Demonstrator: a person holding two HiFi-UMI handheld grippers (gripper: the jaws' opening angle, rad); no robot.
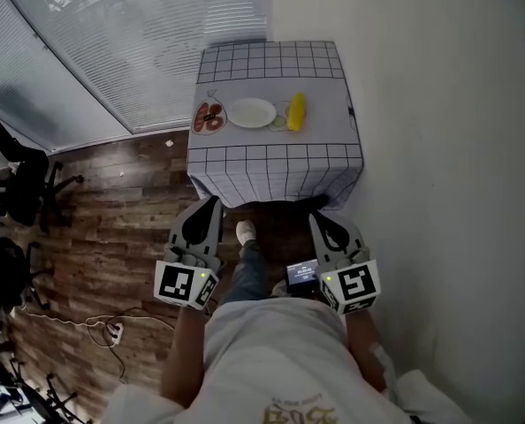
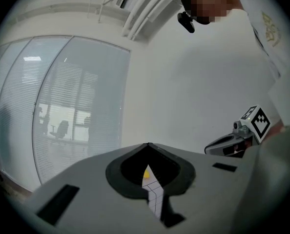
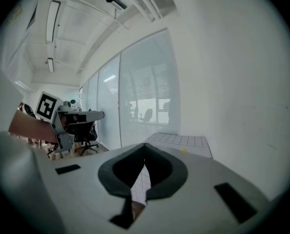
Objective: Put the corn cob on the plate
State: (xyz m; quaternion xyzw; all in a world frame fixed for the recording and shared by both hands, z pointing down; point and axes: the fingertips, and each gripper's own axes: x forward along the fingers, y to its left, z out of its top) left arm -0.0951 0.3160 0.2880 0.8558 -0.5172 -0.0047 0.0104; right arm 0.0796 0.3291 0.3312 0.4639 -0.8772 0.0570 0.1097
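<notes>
Both the left gripper (image 1: 211,203) and the right gripper (image 1: 321,219) have their jaws closed on nothing, and both are held well short of the table (image 1: 324,78). On its checked cloth the corn cob (image 1: 295,111) lies just right of the white plate (image 1: 252,112), not on it. Only the head view shows the plate. The left gripper view catches just a yellow sliver of the cob beyond its jaws.

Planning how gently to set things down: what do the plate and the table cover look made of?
The plate: white, smooth, evenly round, likely glazed ceramic or hard plastic; too small here to tell which. The table cover: matte cloth, white with a dark grid; it drapes over the edges in soft folds.
</notes>
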